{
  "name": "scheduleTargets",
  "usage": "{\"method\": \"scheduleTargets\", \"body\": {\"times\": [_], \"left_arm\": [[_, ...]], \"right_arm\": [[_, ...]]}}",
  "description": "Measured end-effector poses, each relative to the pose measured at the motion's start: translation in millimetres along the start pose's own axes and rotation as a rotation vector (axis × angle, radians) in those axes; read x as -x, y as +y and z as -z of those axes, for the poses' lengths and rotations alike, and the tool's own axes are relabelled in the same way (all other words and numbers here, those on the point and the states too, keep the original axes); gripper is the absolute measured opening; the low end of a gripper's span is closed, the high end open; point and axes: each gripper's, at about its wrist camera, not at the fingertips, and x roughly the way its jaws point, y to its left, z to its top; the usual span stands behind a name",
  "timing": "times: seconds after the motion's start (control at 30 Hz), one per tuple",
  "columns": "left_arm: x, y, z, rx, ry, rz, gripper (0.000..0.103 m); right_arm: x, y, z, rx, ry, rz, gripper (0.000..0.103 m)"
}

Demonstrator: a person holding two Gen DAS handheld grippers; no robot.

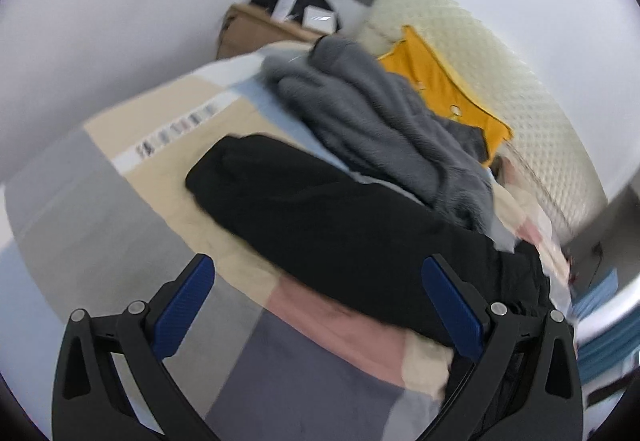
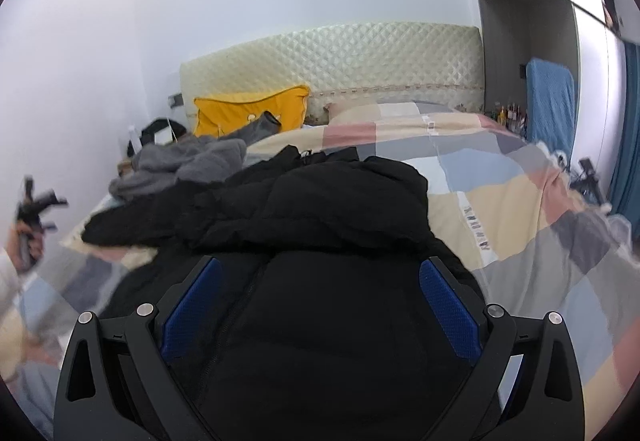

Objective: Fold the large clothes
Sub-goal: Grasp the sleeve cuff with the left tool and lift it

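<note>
Where it lies flat, black jacket [image 2: 332, 209] lengthwise toward headboard [image 2: 332, 61].

Left gripper [image 1: 316, 277] jaws spread wide, blue pads [image 1: 182, 311] bare, nothing between them. Black jacket [image 1: 340, 225] lies across the patchwork quilt [image 1: 132, 201], running from centre toward 4 o'clock, its near end behind the right-hand finger. Grey fleece garment [image 1: 380, 121] heaped at 1 o'clock, touching the jacket's far edge. Yellow pillow [image 1: 440, 81] beyond it against the cream quilted headboard [image 1: 520, 81]. Brown nightstand [image 1: 256, 33] at 12 o'clock. Frame motion-blurred.
</note>
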Motion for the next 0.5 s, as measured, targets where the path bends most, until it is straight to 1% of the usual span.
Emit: {"method": "scheduleTargets", "body": {"times": [0.1,0.23,0.27,0.3,0.37,0.4,0.5], "left_arm": [[-27,22,-2,0.061,0.023,0.016,0.103],[-69,49,-3,0.152,0.050,0.010,0.103],[-77,55,-3,0.167,0.056,-0.006,0.103],[-86,60,-4,0.184,0.062,-0.017,0.103],[-103,70,-7,0.217,0.071,-0.008,0.103],[-110,74,-9,0.230,0.070,-0.006,0.103],[-127,83,-17,0.255,0.056,-0.010,0.102]], "right_arm": [[-11,0,3,0.013,0.045,0.067,0.100],[-27,0,1,-0.005,0.085,0.075,0.100],[-30,4,0,0.015,0.094,0.101,0.100],[-33,11,0,0.059,0.097,0.149,0.100],[-36,21,0,0.125,0.095,0.199,0.100],[-39,26,-1,0.142,0.099,0.204,0.100],[-52,27,0,0.124,0.133,0.184,0.100]]}}
